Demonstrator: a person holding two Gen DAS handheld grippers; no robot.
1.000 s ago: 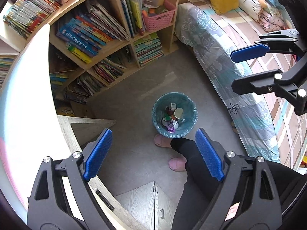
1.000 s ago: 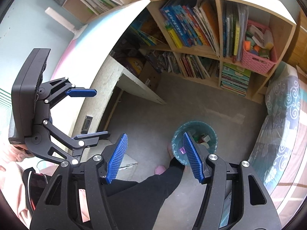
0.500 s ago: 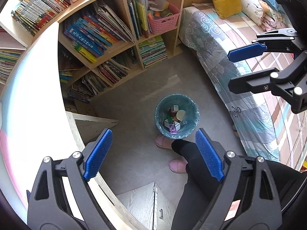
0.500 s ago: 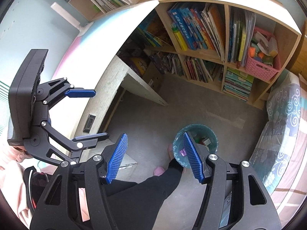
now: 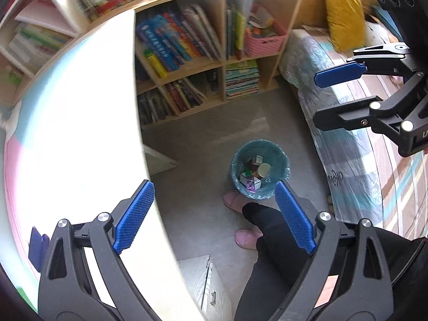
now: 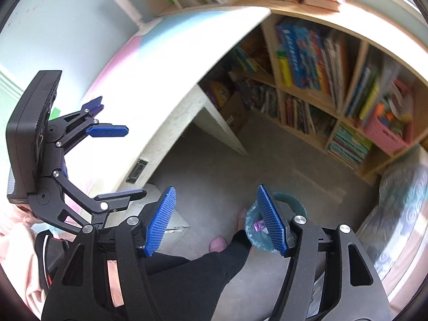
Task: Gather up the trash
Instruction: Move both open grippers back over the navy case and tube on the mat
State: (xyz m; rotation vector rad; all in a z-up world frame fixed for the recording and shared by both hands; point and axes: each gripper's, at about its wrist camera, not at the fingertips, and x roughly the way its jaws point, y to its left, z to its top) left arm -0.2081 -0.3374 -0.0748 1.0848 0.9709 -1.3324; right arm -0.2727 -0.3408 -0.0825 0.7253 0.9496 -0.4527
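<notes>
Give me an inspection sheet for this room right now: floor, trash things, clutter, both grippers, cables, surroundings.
Surface: grey floor, bare around the bin.
Job's things: trash bin with a teal liner stands on the floor, holding small boxes and a round lid.
Clutter: nothing seen on the floor.
Grippers: left gripper open, jaws just widened, nothing between them; right gripper open, jaws just widened, empty.
Cables: nothing seen.
Surroundings: bookshelf full of books, pink basket, bed with yellow pillow, white desk, person's pink slippers beside the bin.
</notes>
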